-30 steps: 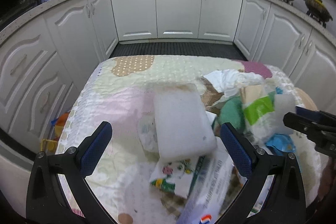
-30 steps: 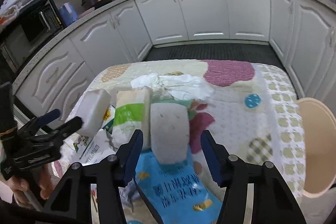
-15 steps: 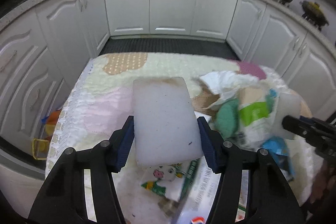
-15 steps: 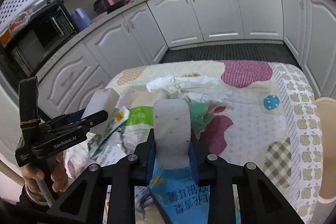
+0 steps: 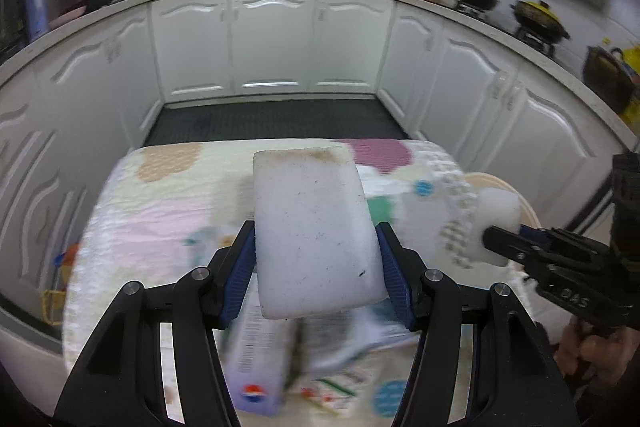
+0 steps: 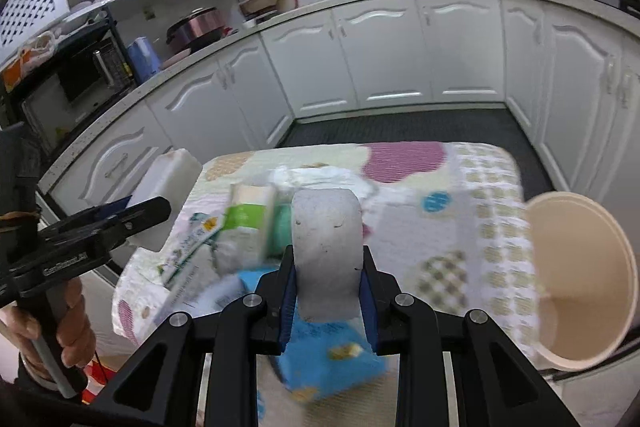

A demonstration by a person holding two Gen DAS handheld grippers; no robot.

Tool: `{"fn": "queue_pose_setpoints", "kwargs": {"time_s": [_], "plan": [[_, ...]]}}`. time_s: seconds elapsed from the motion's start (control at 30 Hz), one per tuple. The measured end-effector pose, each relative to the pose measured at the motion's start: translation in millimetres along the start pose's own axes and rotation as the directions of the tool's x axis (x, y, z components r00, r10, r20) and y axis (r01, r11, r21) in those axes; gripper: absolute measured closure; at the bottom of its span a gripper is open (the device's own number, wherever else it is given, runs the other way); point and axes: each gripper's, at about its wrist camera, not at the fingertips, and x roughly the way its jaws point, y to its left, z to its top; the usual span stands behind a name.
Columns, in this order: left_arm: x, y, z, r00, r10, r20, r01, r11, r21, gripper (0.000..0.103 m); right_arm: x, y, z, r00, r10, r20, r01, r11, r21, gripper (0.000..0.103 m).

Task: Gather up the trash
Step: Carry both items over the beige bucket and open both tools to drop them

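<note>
I am keeping both jaws clamped on my white foam blocks (image 5: 316, 235) (image 6: 327, 255), carrying them level toward the beige bin (image 6: 580, 291) without squeezing harder.

Dim, cool indoor light; both fisheye views bend edges, dark corners, table contents smeared by motion blur.

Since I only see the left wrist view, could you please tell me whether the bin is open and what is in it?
Observer: The bin, just off the table's right edge, is open. What shows of its inside looks empty.
Operator: Thank you. What lies under the right gripper?
Observer: A blue packet lies on the table right below it.
</note>
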Motion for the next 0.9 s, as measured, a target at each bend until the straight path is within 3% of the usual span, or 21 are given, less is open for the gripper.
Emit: {"fn": "queue_pose_setpoints", "kwargs": {"time_s": [0.2, 0.47, 0.7, 0.9], "plan": [[14, -61, 6, 0.996, -0.085, -0.026, 0.086, 0.995, 0.057, 0.046, -29, -47, -10, 0.995, -0.102, 0.014, 0.101, 0.994, 0.052, 0.076], [43, -141, 12, 0.985, -0.160, -0.067, 0.167, 0.978, 0.124, 0.046, -64, -125, -25, 0.966, -0.258, 0.014, 0.253, 0.956, 0.151, 0.076], [79, -211, 15, 0.973, -0.202, -0.114, 0.221, 0.958, 0.182, 0.045, -65, -178, -38, 0.949, -0.315, -0.034, 0.315, 0.924, 0.216, 0.076], [109, -241, 16, 0.977, -0.179, -0.116, 0.200, 0.958, 0.207, 0.044, -50, -206, -47, 0.942, -0.327, -0.073, 0.335, 0.914, 0.228, 0.076]]}}
